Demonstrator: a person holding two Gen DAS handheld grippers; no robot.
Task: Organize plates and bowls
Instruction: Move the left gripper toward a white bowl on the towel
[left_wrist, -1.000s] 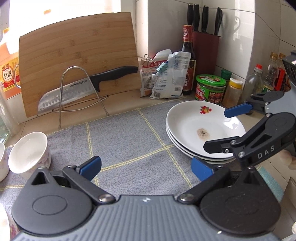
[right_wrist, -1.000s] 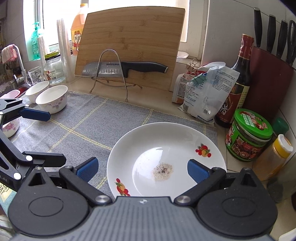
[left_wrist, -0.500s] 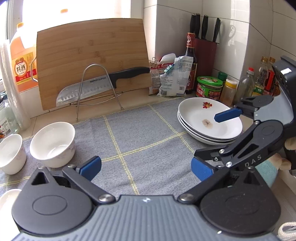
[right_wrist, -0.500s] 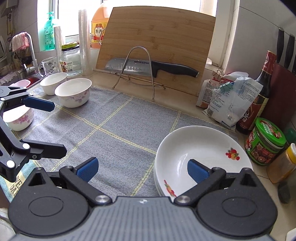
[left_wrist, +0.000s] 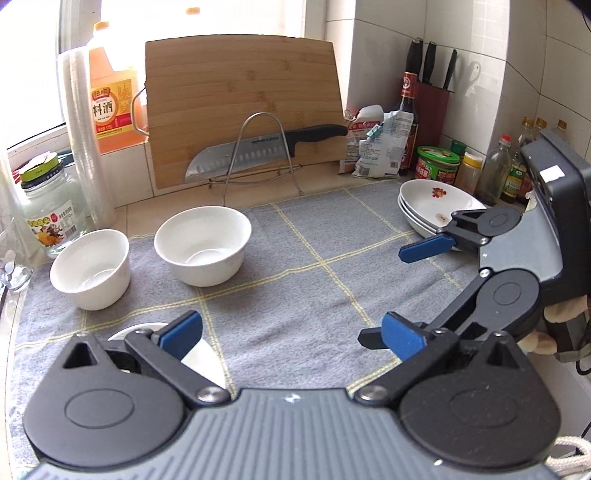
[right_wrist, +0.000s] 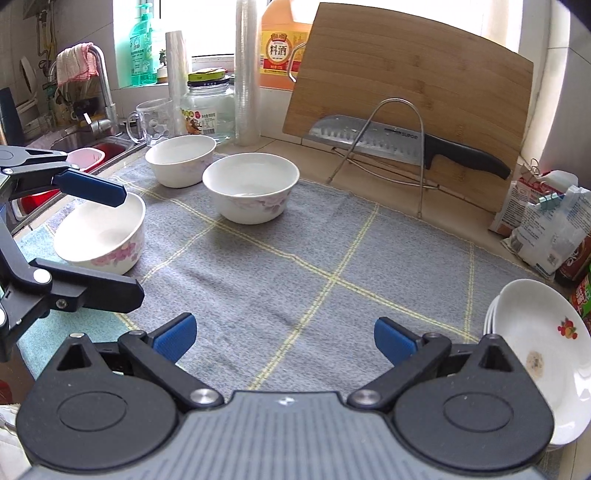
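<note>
Three white bowls stand on the grey checked mat (right_wrist: 295, 258): a far one (right_wrist: 180, 159), a middle one (right_wrist: 251, 192) and a near floral one (right_wrist: 101, 232). In the left wrist view the far bowl (left_wrist: 90, 267) and middle bowl (left_wrist: 203, 249) show, and the near bowl (left_wrist: 201, 363) lies under my left gripper (left_wrist: 291, 328), which is open and empty. A stack of white plates (right_wrist: 539, 354) sits at the mat's right edge, also in the left wrist view (left_wrist: 432, 206). My right gripper (right_wrist: 284, 336) is open and empty above the mat.
A bamboo cutting board (left_wrist: 243, 110) leans at the back with a cleaver (left_wrist: 258, 151) in a wire rack. Bottles, a green-lidded jar (left_wrist: 437, 164) and packets crowd the right corner. A glass jar (right_wrist: 208, 107), mug and sink (right_wrist: 92, 147) are at the left.
Both grippers have pulled back and swung left, away from the plate stack. The bowls have come into view. Both stay open and empty.
</note>
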